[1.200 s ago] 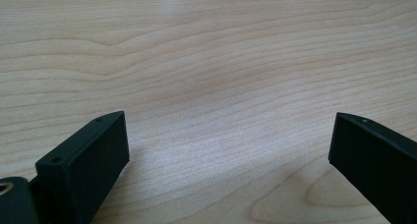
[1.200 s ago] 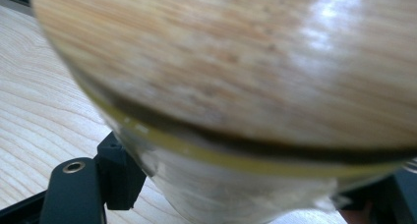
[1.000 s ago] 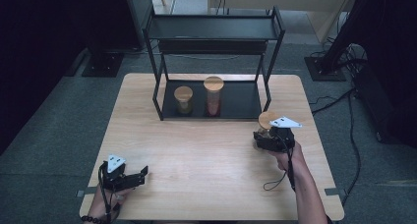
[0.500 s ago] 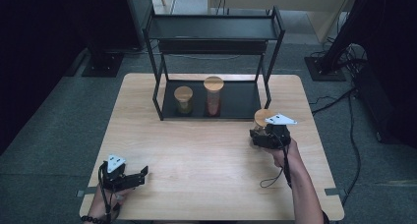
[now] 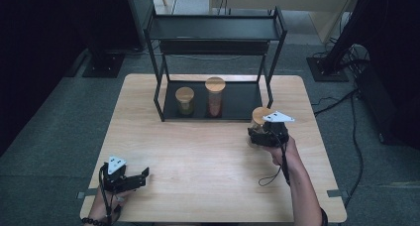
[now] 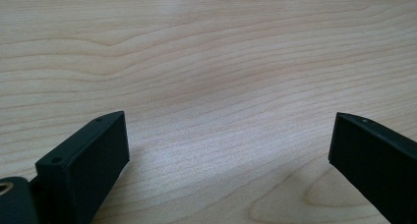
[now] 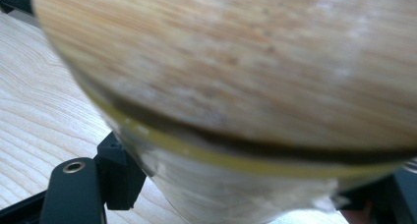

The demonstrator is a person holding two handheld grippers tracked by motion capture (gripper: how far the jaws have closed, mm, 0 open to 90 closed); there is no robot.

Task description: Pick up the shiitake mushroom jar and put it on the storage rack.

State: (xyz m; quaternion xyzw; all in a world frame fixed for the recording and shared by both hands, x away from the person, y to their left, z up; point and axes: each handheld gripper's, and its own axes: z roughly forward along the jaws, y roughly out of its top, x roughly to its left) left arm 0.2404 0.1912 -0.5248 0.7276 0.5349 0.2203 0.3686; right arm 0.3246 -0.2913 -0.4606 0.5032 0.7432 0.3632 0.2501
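A glass jar with a round wooden lid [image 5: 260,115] is on the right side of the table, just in front of the rack's right leg, and my right gripper [image 5: 255,136] is shut on its body. In the right gripper view the lid [image 7: 246,57] looms close and blurred, with the pale jar wall [image 7: 221,194] below it between the black jaws. Whether the jar rests on the table or hangs just above it I cannot tell. My left gripper [image 5: 143,175] lies at the front left of the table, open, with bare wood between its jaws [image 6: 228,135].
A black two-level metal rack [image 5: 216,32] stands at the back of the wooden table [image 5: 208,171]. On its lower tray are a short jar with greenish contents [image 5: 184,101] and a taller jar with reddish contents [image 5: 215,96], both with wooden lids. Dark stands and cables surround the table.
My right gripper has shifted slightly left with the jar in it, toward the rack's right leg. The left gripper has stayed where it was.
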